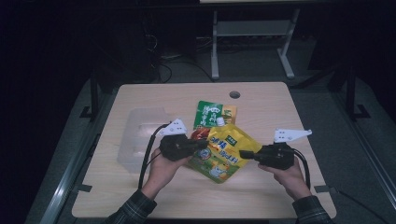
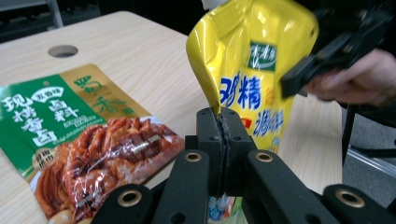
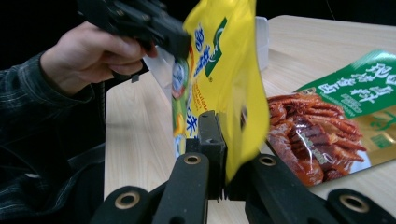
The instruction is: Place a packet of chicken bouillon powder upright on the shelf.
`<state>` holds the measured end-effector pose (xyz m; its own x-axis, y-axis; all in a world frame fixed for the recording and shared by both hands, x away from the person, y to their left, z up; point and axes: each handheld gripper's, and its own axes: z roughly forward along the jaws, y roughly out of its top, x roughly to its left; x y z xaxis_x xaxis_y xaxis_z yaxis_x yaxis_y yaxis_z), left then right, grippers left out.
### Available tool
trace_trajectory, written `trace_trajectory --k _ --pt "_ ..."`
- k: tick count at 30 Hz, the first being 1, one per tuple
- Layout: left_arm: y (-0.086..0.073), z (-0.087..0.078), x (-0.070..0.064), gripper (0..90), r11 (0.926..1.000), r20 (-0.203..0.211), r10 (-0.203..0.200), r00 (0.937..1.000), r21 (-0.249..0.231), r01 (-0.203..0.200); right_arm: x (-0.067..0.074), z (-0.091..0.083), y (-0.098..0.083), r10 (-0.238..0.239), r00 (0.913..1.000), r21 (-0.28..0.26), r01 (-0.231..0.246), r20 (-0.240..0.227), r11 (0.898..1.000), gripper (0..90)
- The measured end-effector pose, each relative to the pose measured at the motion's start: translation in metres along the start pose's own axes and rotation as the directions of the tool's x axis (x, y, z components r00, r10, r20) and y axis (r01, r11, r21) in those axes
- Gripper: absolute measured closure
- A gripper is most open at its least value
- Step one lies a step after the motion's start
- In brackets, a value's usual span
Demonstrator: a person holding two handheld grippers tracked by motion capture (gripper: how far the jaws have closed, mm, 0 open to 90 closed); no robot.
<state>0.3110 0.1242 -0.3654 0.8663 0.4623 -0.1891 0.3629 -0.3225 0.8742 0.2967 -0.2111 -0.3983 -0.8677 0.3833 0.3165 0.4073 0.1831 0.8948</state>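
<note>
Yellow glossy pouch [image 1: 223, 151] bears blue lettering.

The yellow spouted pouch [image 1: 223, 151] hung pinched between the left gripper [image 1: 201, 145] and the right gripper [image 1: 244, 154], closing the gap between them. Just beyond the jaws, the green-and-red snack packet [image 1: 210, 119] lay flat on the wooden table [image 1: 261, 116], a low obstacle. Outboard of the left gripper, a clear plastic container [image 1: 140, 135] stood close, barring that side. Outboard of the right gripper, bare tabletop ran open to the edge. The strip nearest the person's hands lay open too.
</note>
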Motion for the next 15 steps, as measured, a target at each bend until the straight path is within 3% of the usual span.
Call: trace_trajectory --k 9,15 --pt "-0.003 0.002 0.0 87.3 0.9998 -0.02 0.011 0.9997 0.019 -0.01 0.003 -0.01 0.02 -0.021 0.9997 -0.008 0.021 -0.013 1.0 88.6" --pt "-0.005 -0.002 0.0 72.7 0.9986 -0.034 0.024 0.9991 0.047 -0.023 0.005 -0.018 0.032 -0.033 0.9994 -0.041 0.032 -0.011 0.999 88.6"
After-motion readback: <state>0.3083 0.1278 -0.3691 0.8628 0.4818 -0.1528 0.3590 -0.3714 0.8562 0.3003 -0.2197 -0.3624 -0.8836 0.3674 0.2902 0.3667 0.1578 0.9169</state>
